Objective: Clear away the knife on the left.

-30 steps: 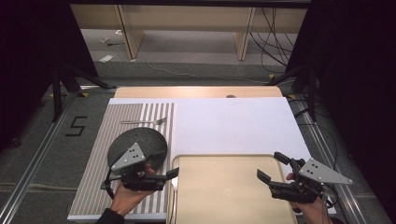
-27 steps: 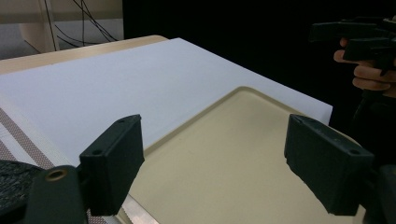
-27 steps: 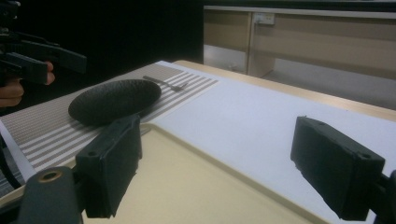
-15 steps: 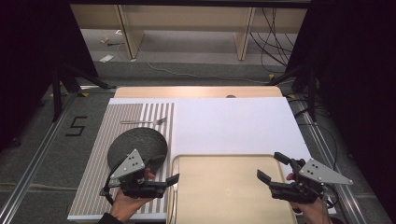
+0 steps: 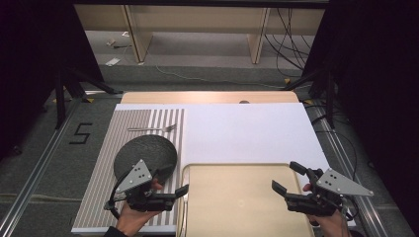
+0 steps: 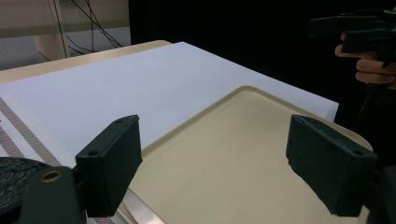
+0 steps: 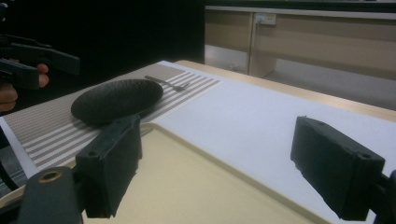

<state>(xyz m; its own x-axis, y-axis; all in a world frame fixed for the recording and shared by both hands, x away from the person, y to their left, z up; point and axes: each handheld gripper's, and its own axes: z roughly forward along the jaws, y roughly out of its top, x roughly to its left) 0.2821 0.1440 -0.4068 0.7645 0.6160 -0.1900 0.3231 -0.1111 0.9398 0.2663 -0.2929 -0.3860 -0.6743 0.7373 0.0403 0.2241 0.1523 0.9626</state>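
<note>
Currently the left gripper hovers at the near left, jaws spread wide and empty, just beside the near rim of the dark plate. That plate lies flat on the striped placemat, with a fork beyond it, apart. At near centre sits a beige tray, bare, its left rim touching the placemat's right edge. Farther right, the right gripper hangs over the tray's right rim, jaws likewise spread and holding nothing.

Judgement: the work stands at the approach stage, nothing yet grasped. A next move would call for the left jaws to turn toward the plate and straddle its thin near rim. Open room is ample over the white sheet on the far side; the tray's raised lip and the table's near edge limit low travel.
</note>
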